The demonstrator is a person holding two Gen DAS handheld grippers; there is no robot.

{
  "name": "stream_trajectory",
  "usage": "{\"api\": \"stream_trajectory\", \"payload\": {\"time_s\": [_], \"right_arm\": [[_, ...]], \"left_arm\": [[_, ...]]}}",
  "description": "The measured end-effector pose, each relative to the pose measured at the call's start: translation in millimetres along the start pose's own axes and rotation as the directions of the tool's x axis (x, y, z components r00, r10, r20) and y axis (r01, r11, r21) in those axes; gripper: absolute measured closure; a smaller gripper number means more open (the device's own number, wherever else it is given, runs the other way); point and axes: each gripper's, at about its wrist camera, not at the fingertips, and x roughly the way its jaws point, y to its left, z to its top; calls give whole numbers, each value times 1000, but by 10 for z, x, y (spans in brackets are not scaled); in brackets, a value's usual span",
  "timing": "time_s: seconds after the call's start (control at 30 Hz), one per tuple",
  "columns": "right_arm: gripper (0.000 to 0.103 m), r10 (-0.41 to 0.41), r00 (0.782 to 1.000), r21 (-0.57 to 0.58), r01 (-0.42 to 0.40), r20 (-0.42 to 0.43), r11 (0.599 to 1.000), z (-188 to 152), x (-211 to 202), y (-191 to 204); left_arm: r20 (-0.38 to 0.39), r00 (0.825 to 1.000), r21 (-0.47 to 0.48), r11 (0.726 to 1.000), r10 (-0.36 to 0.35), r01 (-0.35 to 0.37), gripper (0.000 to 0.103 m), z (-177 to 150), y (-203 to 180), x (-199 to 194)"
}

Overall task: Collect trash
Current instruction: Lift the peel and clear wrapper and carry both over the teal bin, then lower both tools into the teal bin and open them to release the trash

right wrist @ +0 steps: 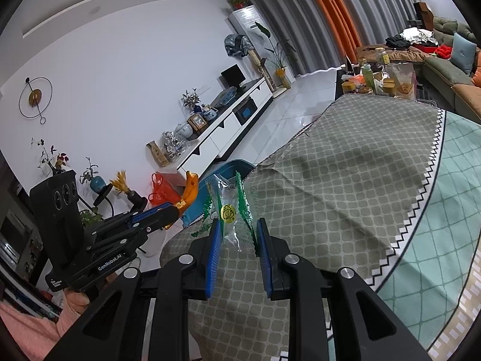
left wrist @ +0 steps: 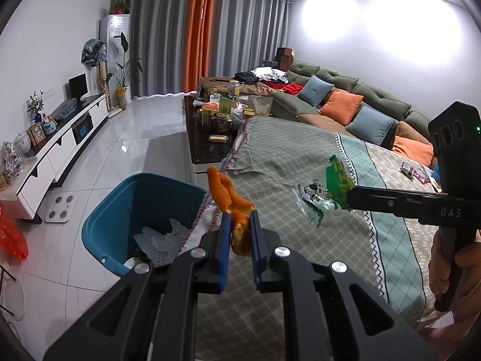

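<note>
Patterned cloth [left wrist: 300, 156] in grey-green and teal is covering the table and spreading out beneath both grippers, in a living room with pale floor tiles. Nearest the left wrist camera, the left gripper [left wrist: 240, 225] is pinching an orange peel [left wrist: 228, 194] between its blue pads, the jaws narrowed onto it and the peel sticking up past the fingertips. Just left of those jaws and lower down, a blue bin [left wrist: 120, 198] is standing on the floor against the table edge, with crumpled white paper [left wrist: 159, 237] lying inside. To the right of the left jaws, the right gripper [left wrist: 350, 200] is reaching in from the side, and a clear and green plastic wrapper [left wrist: 321, 198] is hanging from its tip. From the right wrist view the right jaws are sitting partly closed, the wrapper [right wrist: 231, 210] standing upright between the blue pads [right wrist: 213, 255] and held there. Beyond the jaws, jars and packets [left wrist: 222, 111] are crowding the far end of the dark coffee table. Right of them a green sofa [left wrist: 345, 90] with orange and blue cushions is running along the wall. Farthest ahead, grey and orange curtains [left wrist: 195, 36] are hanging closed.
</note>
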Motion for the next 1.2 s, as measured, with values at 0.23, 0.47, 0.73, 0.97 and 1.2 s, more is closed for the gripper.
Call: {"api": "stream_trajectory", "payload": {"time_s": [0.23,0.47,0.73,0.97,1.2], "right_arm": [[79,8,1000,-13,-8,-8,1000,39,79,43],[79,21,1000,-20,-21,-15,1000,71,166,72],[79,33,999,-37,-34,-28,999,133,284,139],[79,40,998,-56,-42,-41,998,184,387,221],[79,43,998,-71,-47,-55,996,253,526,308]], "left_arm": [[4,1000,-10,1000,16,-16,89,10,88,-7],[7,1000,-18,999,29,-29,89,22,156,-18],[7,998,-32,998,55,-55,89,42,263,10],[-6,997,-45,996,78,-78,89,44,362,64],[-11,996,-54,994,92,-92,89,52,440,120]]}}
